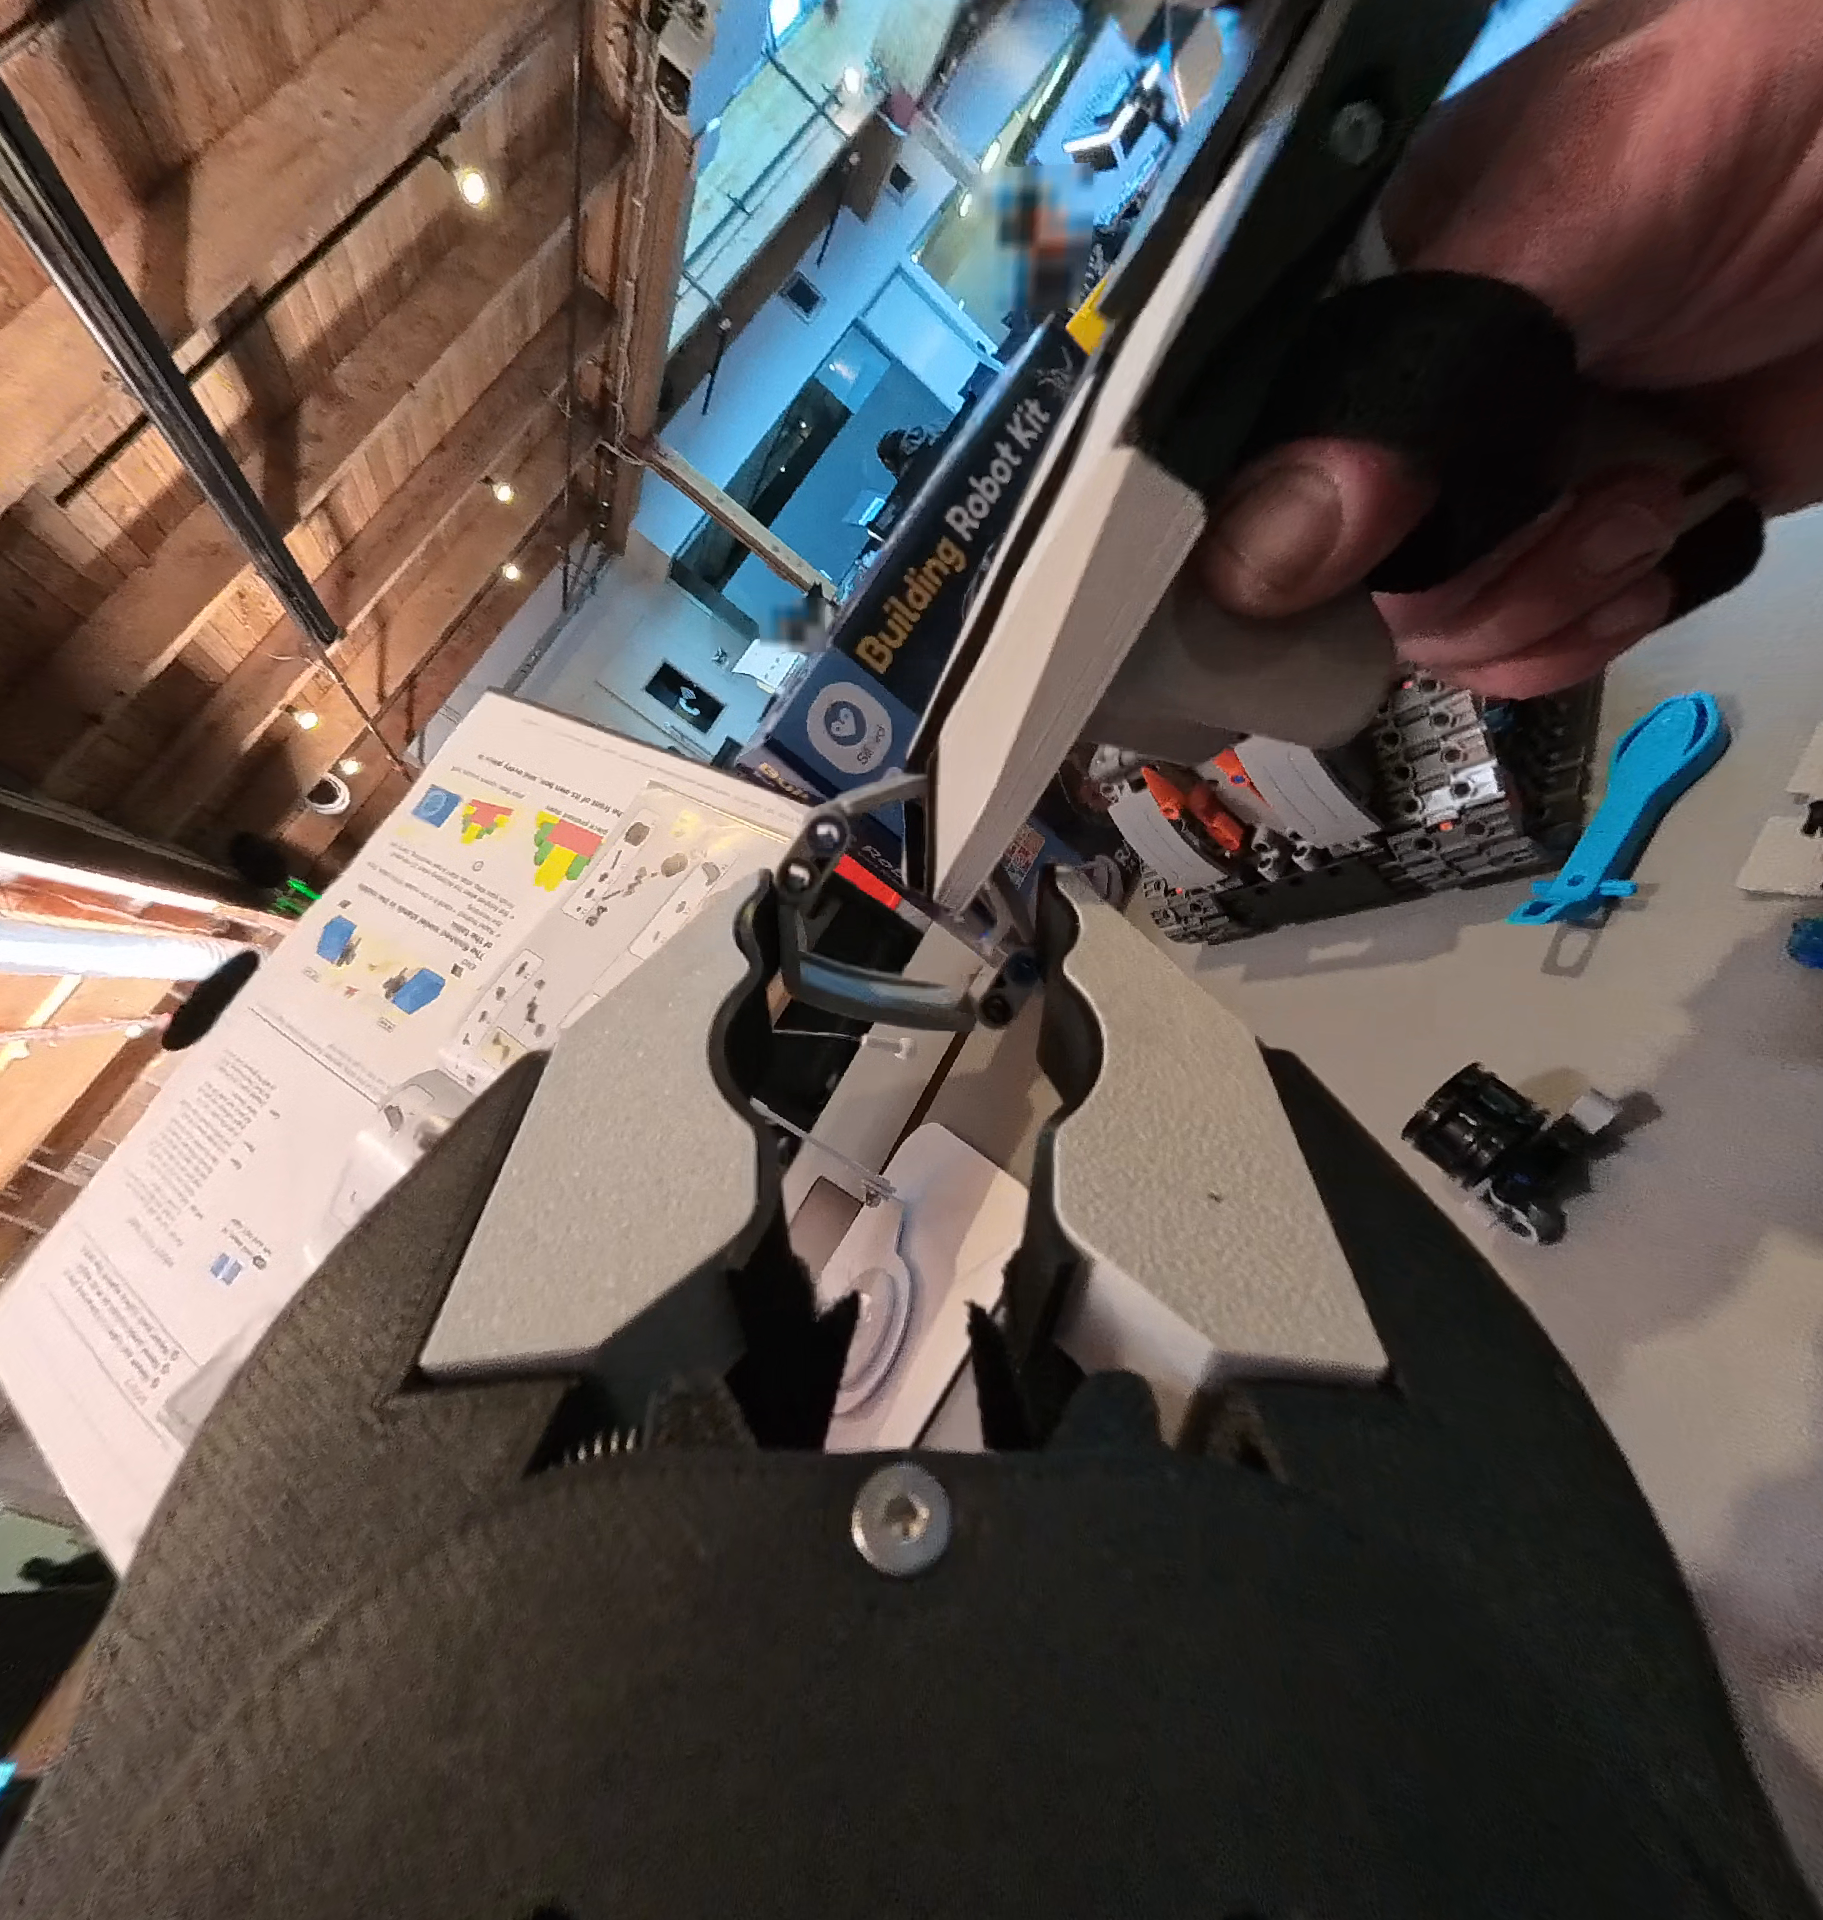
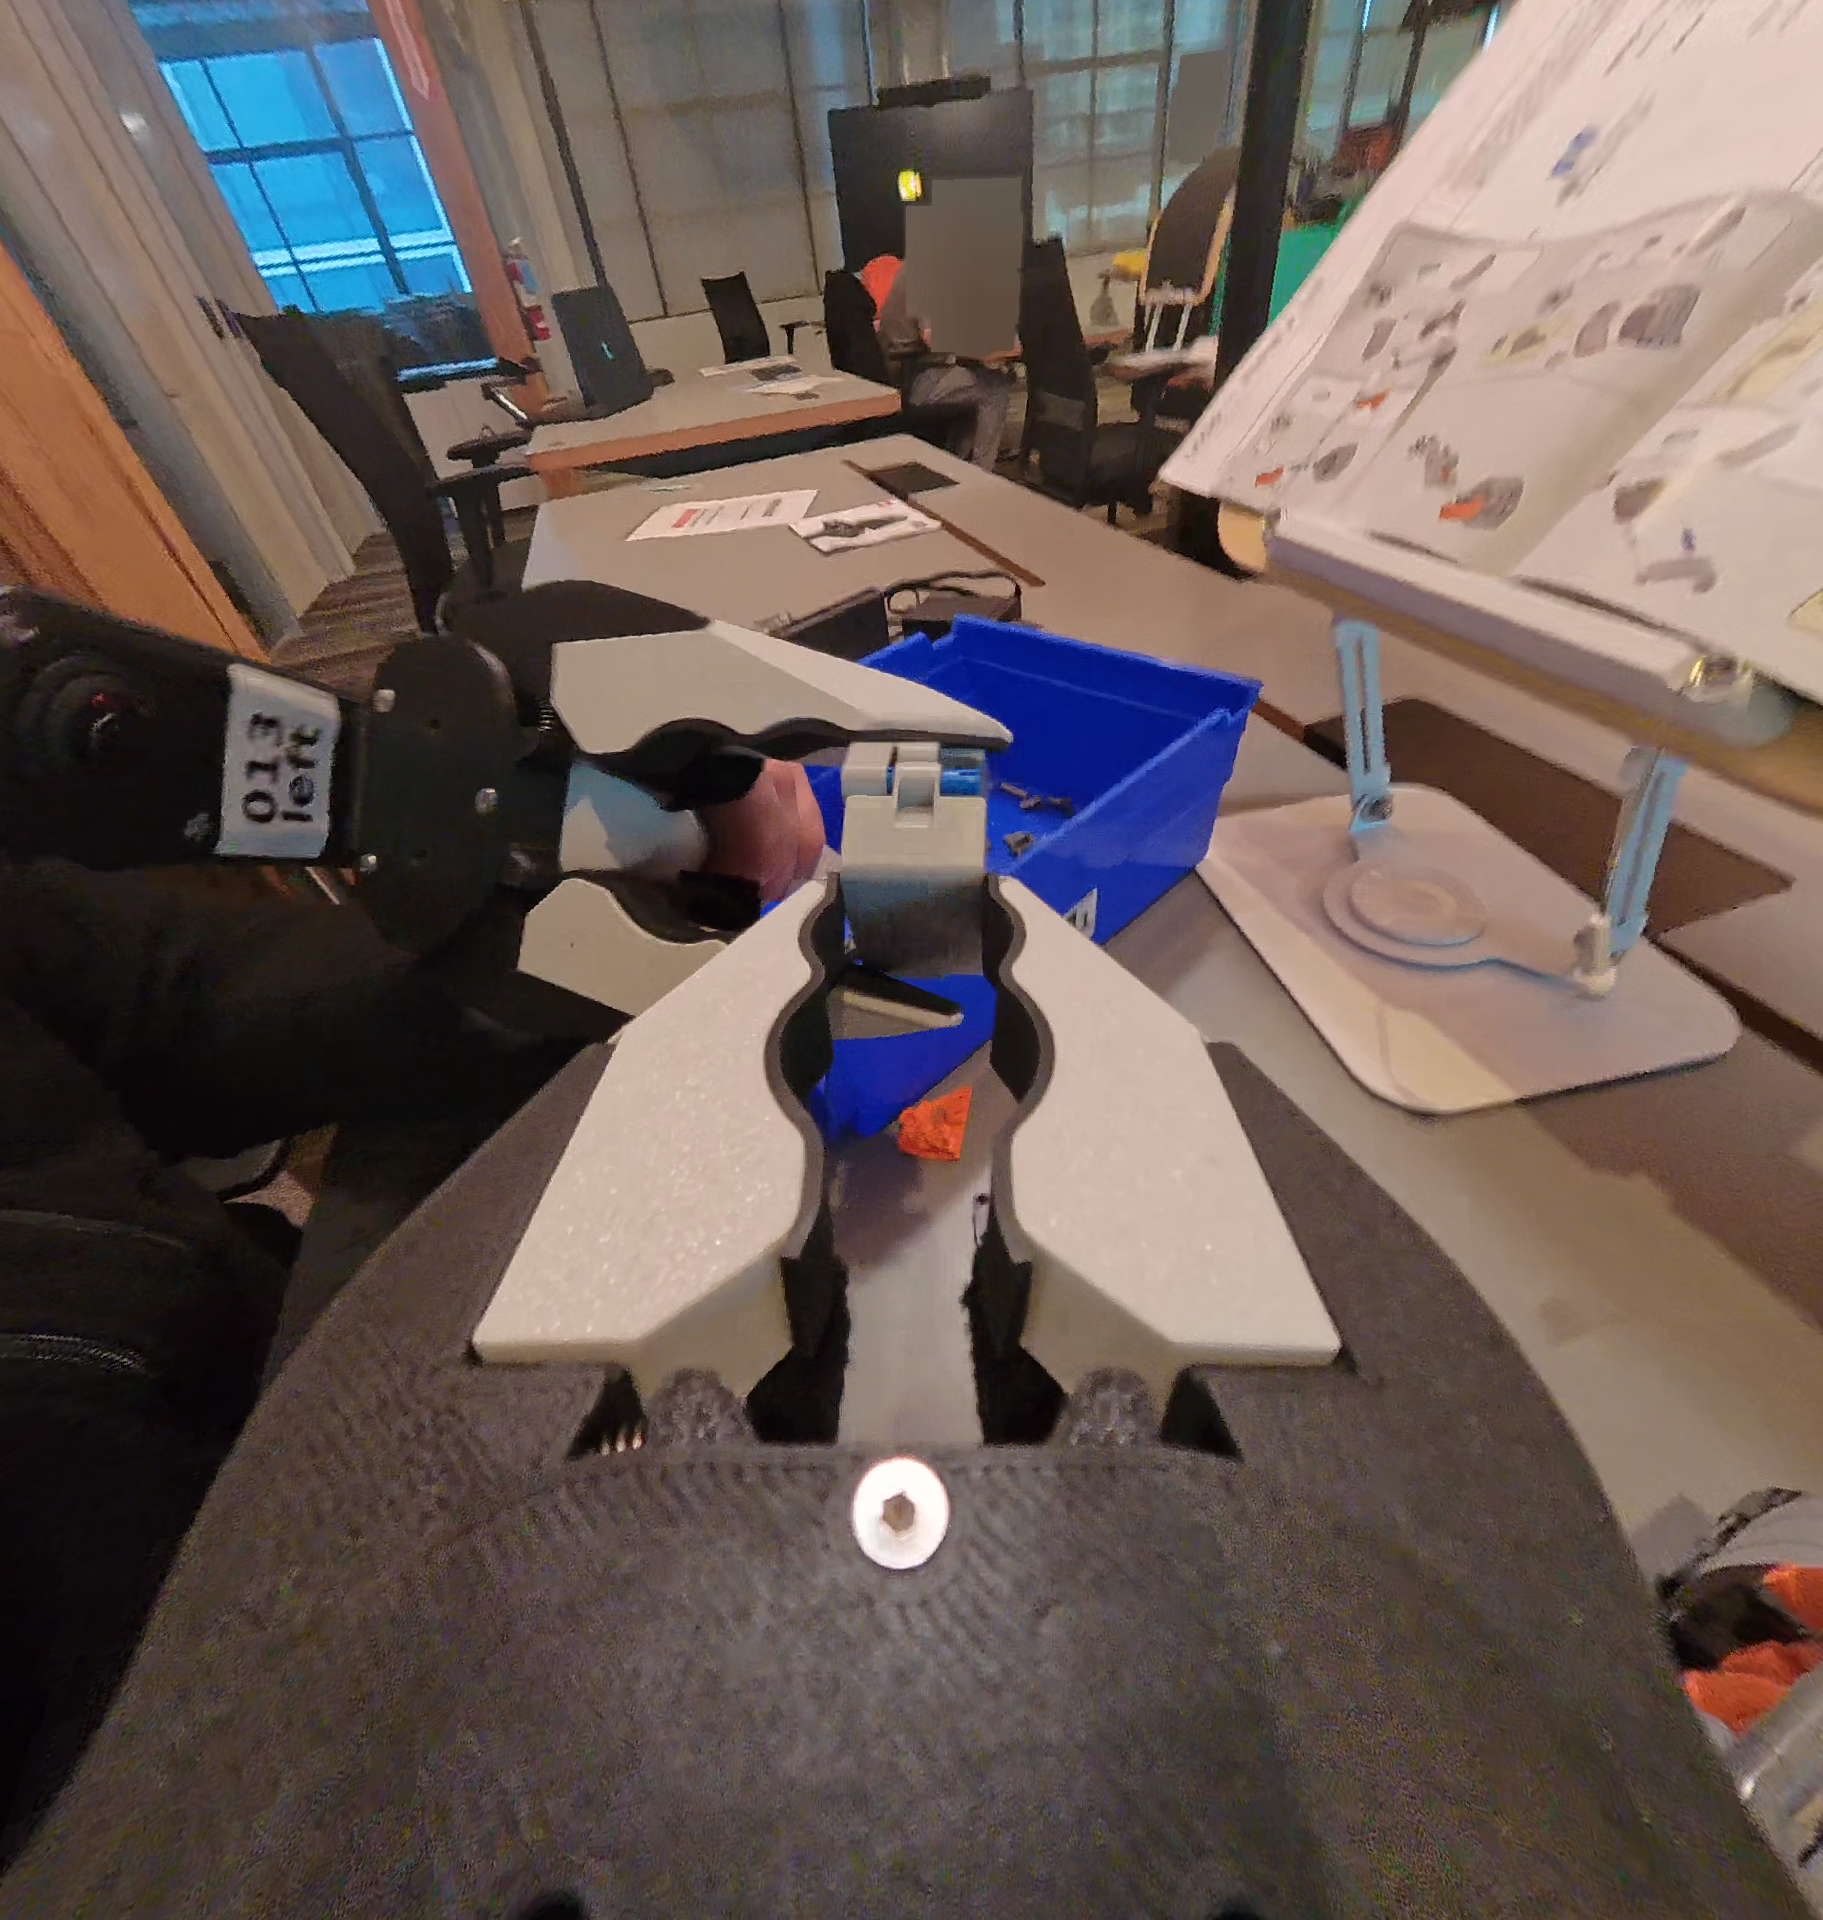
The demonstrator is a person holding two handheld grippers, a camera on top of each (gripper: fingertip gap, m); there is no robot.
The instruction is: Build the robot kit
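My left gripper [image 1: 907, 920] is shut on a small dark grey building-kit part [image 1: 865, 992] with black pins, held across its fingertips. The right gripper's white finger [image 1: 1032, 675], in a person's hand, comes down from the upper right onto the same part. In the right wrist view my right gripper [image 2: 912, 899] is shut on that grey part [image 2: 912, 842], gripping its sides. The left gripper's upper finger [image 2: 782, 686] reaches in from the left and lies on the part's top. Its lower fingertip [image 2: 891, 1003] shows below the part. The part is held in the air.
A blue bin [image 2: 1146, 748] with small pieces sits behind the grippers. A white book stand [image 2: 1458, 997] with an open instruction booklet [image 2: 1509, 416] is on the right. An orange piece [image 2: 933, 1122] lies on the table. A tracked model [image 1: 1406, 821], blue tool [image 1: 1634, 790] and wheel assembly [image 1: 1499, 1143] are nearby. Less than 4 cm separates the two grippers' tips. Both grippers' tips are roughly 20 cm from the tracked model [image 1: 1406, 821].
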